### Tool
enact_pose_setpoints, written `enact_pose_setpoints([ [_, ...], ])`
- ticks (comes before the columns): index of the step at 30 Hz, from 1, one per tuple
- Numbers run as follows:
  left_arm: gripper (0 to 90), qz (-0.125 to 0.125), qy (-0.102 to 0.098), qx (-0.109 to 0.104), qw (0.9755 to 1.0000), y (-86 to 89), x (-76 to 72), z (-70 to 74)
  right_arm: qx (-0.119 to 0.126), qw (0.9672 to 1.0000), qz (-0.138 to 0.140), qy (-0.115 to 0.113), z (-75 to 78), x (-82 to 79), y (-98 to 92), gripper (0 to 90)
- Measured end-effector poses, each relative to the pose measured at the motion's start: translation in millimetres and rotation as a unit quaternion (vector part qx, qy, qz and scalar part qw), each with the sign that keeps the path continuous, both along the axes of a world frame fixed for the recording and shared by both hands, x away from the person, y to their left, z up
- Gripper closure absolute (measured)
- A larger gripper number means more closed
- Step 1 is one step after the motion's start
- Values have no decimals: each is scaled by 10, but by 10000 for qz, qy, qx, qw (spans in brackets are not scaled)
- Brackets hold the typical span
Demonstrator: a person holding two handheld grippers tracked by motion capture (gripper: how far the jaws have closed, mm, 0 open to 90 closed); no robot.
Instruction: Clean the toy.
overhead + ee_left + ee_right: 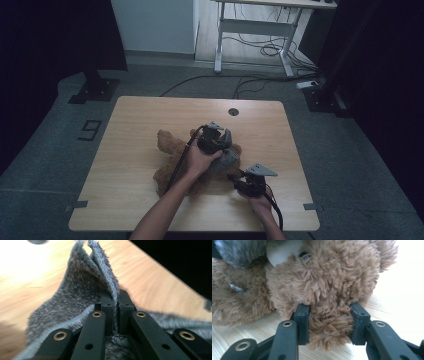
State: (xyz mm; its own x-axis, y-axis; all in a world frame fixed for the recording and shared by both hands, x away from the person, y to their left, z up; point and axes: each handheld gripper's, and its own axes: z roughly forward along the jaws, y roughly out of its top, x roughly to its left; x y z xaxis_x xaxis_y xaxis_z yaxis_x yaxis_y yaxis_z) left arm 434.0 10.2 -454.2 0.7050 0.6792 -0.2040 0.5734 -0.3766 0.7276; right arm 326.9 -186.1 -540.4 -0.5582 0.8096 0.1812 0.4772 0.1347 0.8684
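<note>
Here, nearest me on the table (125, 200), my right gripper (329, 325) has its jaws partly closed and pressed into the brown fur of a teddy bear (329, 282), squeezing a rounded part of it. In the high view that right gripper (240, 181) sits at the bear's (167, 147) near right side. A little farther off, my left gripper (113, 307) is pinched tight on the ribbed edge of a grey fuzzy cloth (82, 290), which lies over the bear at mid-table.
</note>
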Motion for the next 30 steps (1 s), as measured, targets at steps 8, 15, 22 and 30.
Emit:
enact_pose_setpoints([
  [8, 852, 355, -238, 59, 9991, 609, -171, 37, -70, 10000, -62, -6, -8, -24, 16, 598],
  [15, 851, 843, -536, 165, 9949, 1095, -277, 109, -118, 9999, -103, -39, -25, -52, 34, 599],
  [22, 850, 1463, 100, -134, 9891, 1736, -151, -225, -101, 9999, -117, -61, -27, -47, 36, 599],
  [30, 849, 1632, 51, -194, 9864, 1929, -210, -261, -130, 9998, -113, -57, -31, -42, 33, 599],
])
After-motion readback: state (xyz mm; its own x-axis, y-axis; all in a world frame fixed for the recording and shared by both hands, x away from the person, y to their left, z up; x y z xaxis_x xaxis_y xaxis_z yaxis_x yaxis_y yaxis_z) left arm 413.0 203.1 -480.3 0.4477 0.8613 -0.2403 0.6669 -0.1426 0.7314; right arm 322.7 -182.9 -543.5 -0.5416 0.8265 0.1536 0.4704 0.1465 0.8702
